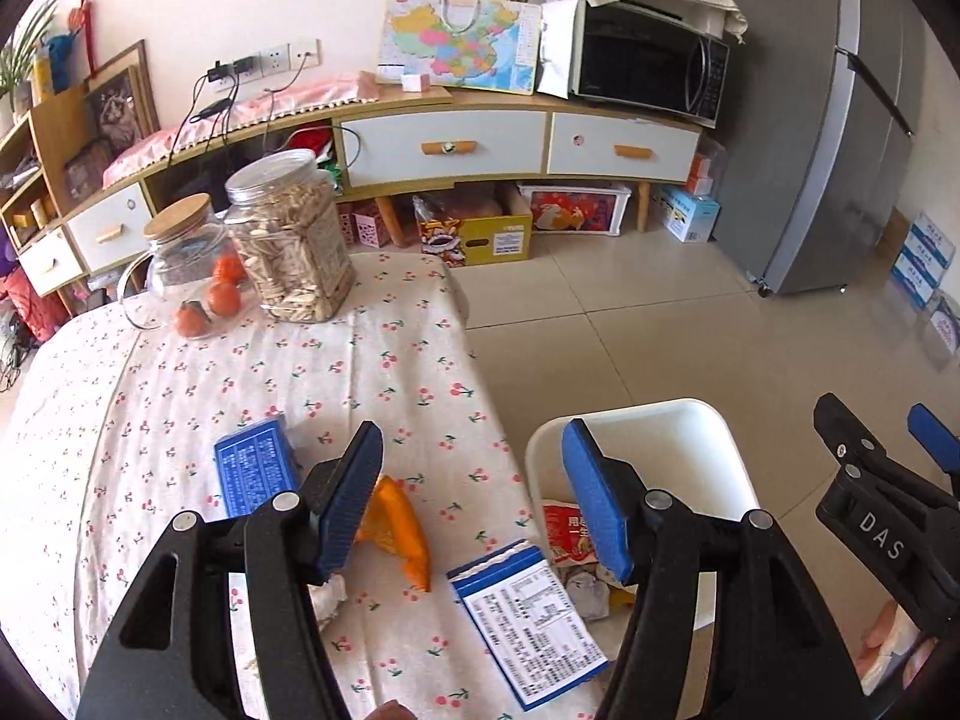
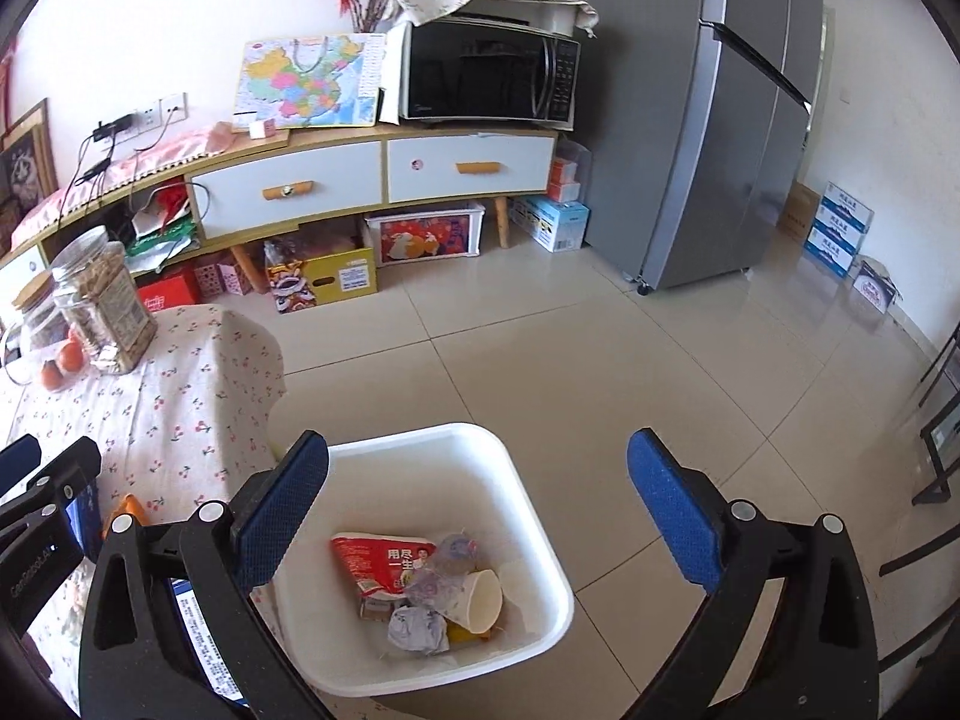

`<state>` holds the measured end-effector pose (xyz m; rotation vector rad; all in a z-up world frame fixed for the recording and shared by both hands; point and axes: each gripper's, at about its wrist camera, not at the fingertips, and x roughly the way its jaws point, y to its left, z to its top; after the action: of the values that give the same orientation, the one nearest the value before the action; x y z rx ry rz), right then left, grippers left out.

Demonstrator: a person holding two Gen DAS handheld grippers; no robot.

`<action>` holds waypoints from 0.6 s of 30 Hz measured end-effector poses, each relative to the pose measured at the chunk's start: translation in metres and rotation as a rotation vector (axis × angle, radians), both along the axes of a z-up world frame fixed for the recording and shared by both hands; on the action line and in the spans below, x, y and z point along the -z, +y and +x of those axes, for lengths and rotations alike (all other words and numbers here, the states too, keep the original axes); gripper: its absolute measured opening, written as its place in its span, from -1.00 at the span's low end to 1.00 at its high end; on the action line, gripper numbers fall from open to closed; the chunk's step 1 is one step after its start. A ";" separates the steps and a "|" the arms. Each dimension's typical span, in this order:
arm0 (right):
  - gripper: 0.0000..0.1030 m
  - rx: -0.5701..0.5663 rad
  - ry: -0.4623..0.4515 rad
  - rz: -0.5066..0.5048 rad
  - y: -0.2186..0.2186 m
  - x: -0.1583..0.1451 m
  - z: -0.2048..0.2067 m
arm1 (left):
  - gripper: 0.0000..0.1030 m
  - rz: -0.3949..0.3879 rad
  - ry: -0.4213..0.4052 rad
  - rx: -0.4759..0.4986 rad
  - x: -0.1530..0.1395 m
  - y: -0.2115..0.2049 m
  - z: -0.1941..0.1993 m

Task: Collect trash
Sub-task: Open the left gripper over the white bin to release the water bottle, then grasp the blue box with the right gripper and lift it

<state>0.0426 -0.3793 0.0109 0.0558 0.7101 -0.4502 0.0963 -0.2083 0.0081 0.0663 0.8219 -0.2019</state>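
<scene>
A white trash bin (image 2: 528,516) stands on the floor beside the table and holds a red wrapper (image 2: 384,558), a paper cup (image 2: 480,600) and crumpled paper. My right gripper (image 2: 480,504) is open and empty above the bin. My left gripper (image 1: 474,498) is open and empty above the table's right edge. On the cherry-print tablecloth (image 1: 240,372) lie an orange wrapper (image 1: 396,528), a blue-and-white packet (image 1: 528,618), a blue box (image 1: 252,468) and a crumpled white scrap (image 1: 327,597). The bin also shows in the left wrist view (image 1: 708,450).
Two jars (image 1: 288,234) and several oranges (image 1: 222,297) stand at the table's far end. A low cabinet (image 1: 444,144) with a microwave (image 1: 648,66) lines the wall, boxes beneath it. A grey fridge (image 1: 828,120) stands at the right. Tiled floor (image 2: 600,348) surrounds the bin.
</scene>
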 end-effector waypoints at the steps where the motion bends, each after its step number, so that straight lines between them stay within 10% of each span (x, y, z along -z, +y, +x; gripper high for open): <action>1: 0.86 -0.012 -0.005 -0.006 0.009 -0.001 0.002 | 0.27 0.000 0.001 -0.009 0.000 0.007 0.000; 18: 0.86 -0.244 0.056 -0.050 0.146 0.019 0.049 | 0.30 0.026 0.043 -0.195 0.022 0.151 0.007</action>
<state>0.0913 -0.2331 -0.0080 -0.0901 0.7498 -0.2366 0.1031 -0.0572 -0.0144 0.0061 0.8681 -0.0082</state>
